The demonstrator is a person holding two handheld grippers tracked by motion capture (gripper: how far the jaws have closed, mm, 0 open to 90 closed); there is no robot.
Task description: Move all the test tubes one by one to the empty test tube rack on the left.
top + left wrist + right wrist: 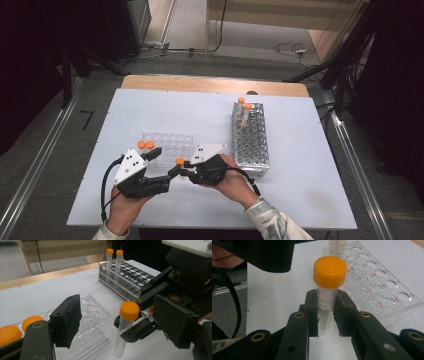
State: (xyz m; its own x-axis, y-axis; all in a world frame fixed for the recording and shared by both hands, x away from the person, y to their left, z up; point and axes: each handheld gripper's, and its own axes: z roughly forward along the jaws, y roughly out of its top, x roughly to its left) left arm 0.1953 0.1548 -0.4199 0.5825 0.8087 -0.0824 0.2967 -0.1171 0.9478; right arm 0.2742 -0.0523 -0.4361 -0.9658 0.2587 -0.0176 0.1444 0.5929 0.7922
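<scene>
Right tongs (325, 315) clamp an orange-capped tube (328, 290) upright beside the clear tray's (387, 297) edge; left tongs (120, 322) gape.

Even overhead light brightens the white table (150, 105), while the room's edges fall dark. Shadows stay soft. Close up, the near jaws look slightly blurred.

Both grippers are black; the left gripper (156, 153) and the right gripper (176, 169) each carry a white three-cornered plate with dark dots on top; a black cable (104, 185) trails from each; brass-ringed screw holes mark the jaw arms; the person's right sleeve (272, 222) is pale and patterned.
</scene>
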